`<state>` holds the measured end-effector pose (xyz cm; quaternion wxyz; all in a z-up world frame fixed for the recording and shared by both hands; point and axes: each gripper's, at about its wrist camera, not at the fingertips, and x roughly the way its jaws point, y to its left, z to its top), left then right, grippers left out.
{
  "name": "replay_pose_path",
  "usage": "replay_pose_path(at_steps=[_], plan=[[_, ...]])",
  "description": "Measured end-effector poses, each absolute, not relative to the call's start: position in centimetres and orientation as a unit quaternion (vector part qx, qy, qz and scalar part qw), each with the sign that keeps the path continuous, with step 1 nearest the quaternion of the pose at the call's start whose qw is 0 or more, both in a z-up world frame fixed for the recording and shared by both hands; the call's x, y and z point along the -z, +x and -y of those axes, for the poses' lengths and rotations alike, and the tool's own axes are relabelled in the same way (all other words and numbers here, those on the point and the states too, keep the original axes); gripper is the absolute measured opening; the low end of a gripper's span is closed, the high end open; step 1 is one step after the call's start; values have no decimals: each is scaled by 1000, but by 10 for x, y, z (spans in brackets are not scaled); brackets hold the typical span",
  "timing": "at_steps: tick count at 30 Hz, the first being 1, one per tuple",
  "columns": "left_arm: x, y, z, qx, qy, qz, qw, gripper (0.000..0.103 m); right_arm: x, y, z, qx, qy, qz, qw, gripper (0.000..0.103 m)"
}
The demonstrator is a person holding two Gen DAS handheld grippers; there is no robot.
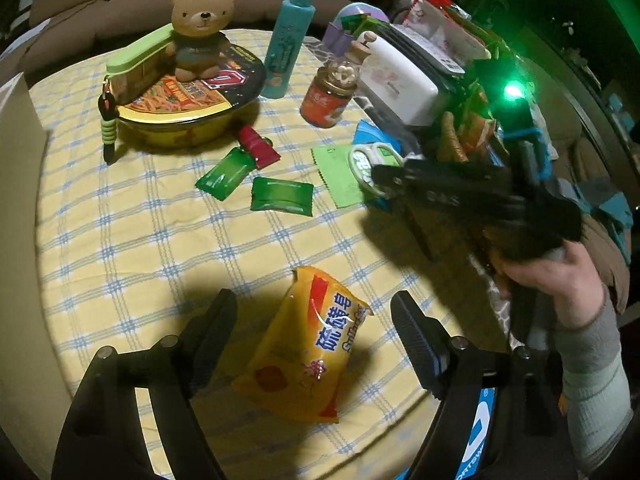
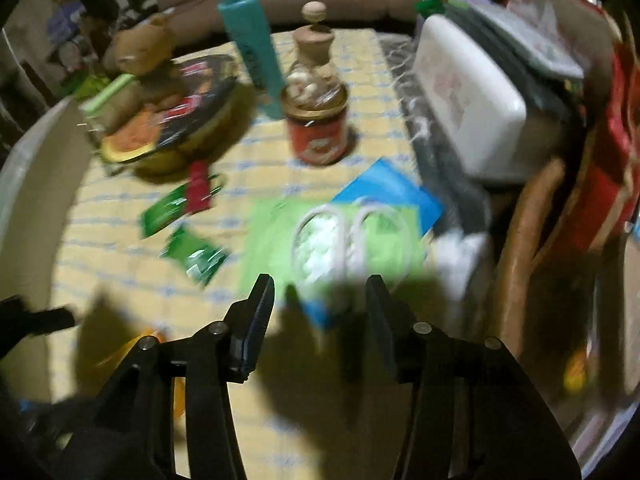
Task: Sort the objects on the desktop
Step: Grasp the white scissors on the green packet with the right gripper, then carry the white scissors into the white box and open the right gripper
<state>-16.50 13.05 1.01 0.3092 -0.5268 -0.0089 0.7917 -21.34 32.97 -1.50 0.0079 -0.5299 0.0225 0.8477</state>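
A yellow soap packet (image 1: 306, 346) lies on the checked tablecloth between the fingers of my open left gripper (image 1: 316, 304), which hangs just above it. My right gripper (image 2: 320, 284) is open and empty, just short of a white round mint box (image 2: 320, 246) that lies on a green cloth (image 2: 276, 232); that view is blurred. The right gripper also shows in the left wrist view (image 1: 380, 178) beside the mint box (image 1: 366, 162). Two green sachets (image 1: 282, 195) and a red one (image 1: 258, 148) lie mid-table.
A noodle bowl (image 1: 192, 108) carries a toy bear (image 1: 202, 32) and a green case (image 1: 138, 54). A teal spray bottle (image 1: 290, 40) and a red jar (image 1: 326, 98) stand behind. A white box (image 1: 400, 80) and packed snacks fill the right side.
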Motion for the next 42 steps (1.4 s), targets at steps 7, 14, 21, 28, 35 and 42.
replay_pose_path(at_steps=[7,14,21,28,35,42], plan=[[-8,-170,-131,-790,-526,11,315,81,38,-224,-323,-846,-532,9,5,47],[-12,-166,-131,-790,-518,25,327,81,13,-207,-342,-849,-516,-100,-56,47],[-50,-149,-116,-814,-464,45,346,89,-64,-174,-334,-869,-443,-169,-141,20],[-86,-132,-116,-851,-413,-41,321,93,-99,-145,-296,-880,-414,-150,-179,20],[-94,-121,-120,-856,-383,-75,339,93,-124,-117,-269,-872,-396,-157,-241,20],[-101,-109,-106,-845,-387,-20,369,9,-151,-87,-230,-878,-373,-125,-272,20]])
